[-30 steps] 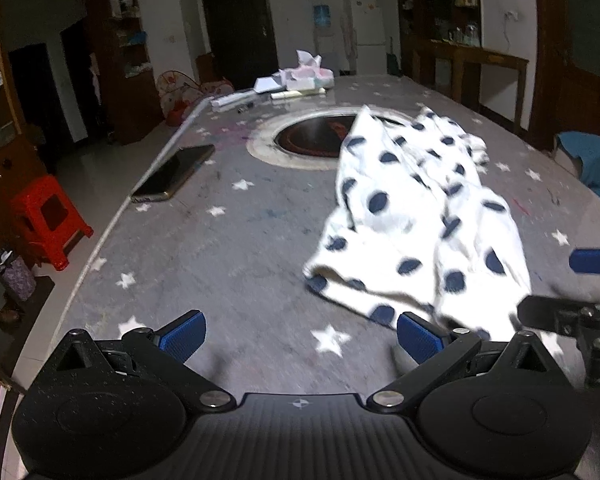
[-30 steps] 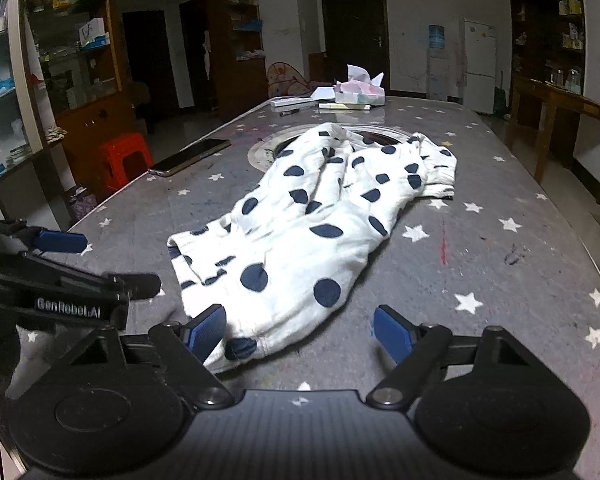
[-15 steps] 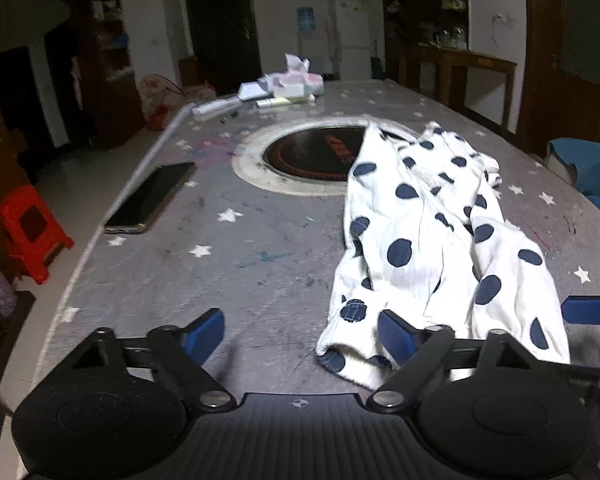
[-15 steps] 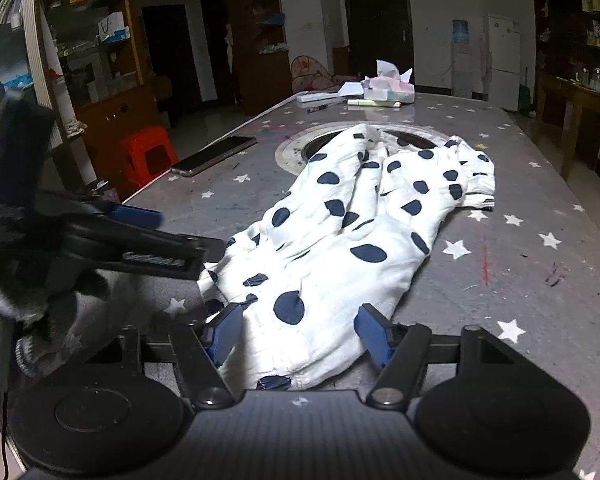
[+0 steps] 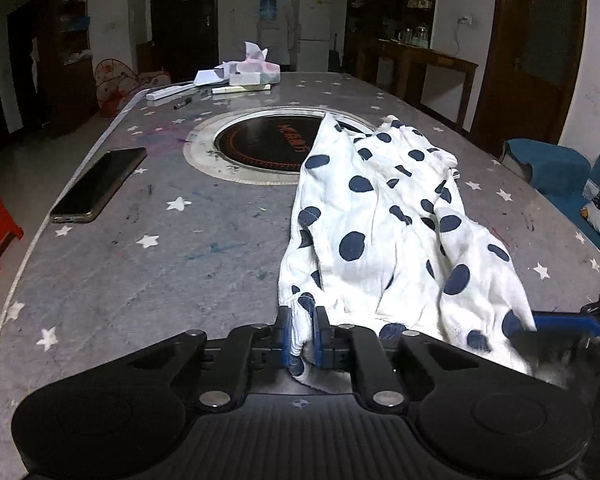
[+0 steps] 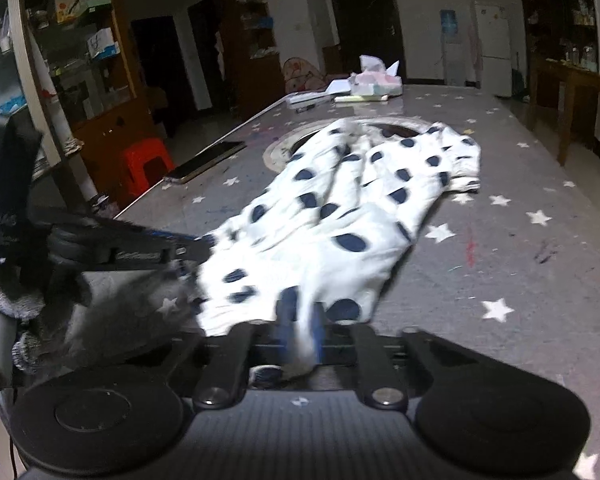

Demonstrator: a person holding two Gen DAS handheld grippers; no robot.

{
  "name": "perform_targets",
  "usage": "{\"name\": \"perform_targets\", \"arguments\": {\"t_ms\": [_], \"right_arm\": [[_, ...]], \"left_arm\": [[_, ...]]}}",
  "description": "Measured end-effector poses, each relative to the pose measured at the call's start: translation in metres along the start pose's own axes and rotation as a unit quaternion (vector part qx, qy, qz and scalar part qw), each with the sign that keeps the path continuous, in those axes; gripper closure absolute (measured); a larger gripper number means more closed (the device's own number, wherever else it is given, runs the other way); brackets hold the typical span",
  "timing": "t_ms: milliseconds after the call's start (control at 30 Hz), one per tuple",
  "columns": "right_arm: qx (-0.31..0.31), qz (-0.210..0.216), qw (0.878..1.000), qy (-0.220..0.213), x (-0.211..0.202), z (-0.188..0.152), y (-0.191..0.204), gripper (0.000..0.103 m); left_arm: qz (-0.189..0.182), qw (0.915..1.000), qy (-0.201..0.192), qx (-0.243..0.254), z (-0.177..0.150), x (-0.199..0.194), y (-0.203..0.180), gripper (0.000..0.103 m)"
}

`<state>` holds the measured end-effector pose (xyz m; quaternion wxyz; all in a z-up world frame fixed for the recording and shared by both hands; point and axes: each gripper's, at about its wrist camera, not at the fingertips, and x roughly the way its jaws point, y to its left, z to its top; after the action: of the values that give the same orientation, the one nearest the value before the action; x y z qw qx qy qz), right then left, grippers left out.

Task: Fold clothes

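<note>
The polka-dot garment (image 5: 384, 236) is light, limp cotton; left gripper (image 5: 303, 334) and right gripper (image 6: 300, 332), jaws just closed, pinch its near hem corners, the correct hold.

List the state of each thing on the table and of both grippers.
Polka-dot garment: crumpled, unfolded, near edge pinched at two spots.
Left gripper: just closed on garment's edge.
Right gripper: just closed on garment's edge.
Phone: flat, screen dark.
Tissue box: tissue sticking up.

left hand-held gripper (image 5: 302, 334) clamped, right hand-held gripper (image 6: 300, 326) clamped
</note>
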<state>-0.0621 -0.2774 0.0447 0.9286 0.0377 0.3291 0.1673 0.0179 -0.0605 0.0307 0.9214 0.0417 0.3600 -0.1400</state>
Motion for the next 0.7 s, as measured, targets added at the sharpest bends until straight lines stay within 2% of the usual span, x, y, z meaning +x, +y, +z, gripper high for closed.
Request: {"name": "perform_targets", "arguments": {"t_ms": [267, 367, 433, 500, 567, 600, 700], "right_arm": [[0.008, -0.023, 1.000, -0.006, -0.017, -0.005, -0.014, 0.098], [0.005, -0.009, 1.000, -0.012, -0.019, -0.002, -0.010, 0.089], [-0.001, 0.011, 1.000, -0.019, -0.019, 0.000, -0.002, 0.068], [-0.015, 0.023, 0.999, -0.022, -0.018, 0.002, 0.008, 0.058], [-0.037, 0.036, 0.998, -0.023, -0.014, 0.003, 0.023, 0.053], [-0.045, 0.039, 0.998, -0.019, -0.011, 0.003, 0.029, 0.045], [-0.065, 0.039, 0.997, -0.005, 0.002, -0.001, 0.043, 0.043]], "left_arm": [[0.012, 0.9998, -0.002, -0.015, -0.013, -0.025, 0.009, 0.094], [0.018, 0.9997, -0.002, -0.018, -0.012, -0.030, 0.009, 0.094], [0.021, 0.9996, -0.004, -0.019, -0.011, -0.034, 0.007, 0.094], [0.022, 0.9996, -0.009, -0.016, -0.009, -0.037, 0.004, 0.094], [0.024, 0.9995, -0.012, -0.013, -0.007, -0.040, 0.001, 0.094], [0.025, 0.9995, -0.014, -0.012, -0.007, -0.041, 0.000, 0.094], [0.027, 0.9994, -0.015, -0.011, -0.006, -0.044, -0.002, 0.094]]}}
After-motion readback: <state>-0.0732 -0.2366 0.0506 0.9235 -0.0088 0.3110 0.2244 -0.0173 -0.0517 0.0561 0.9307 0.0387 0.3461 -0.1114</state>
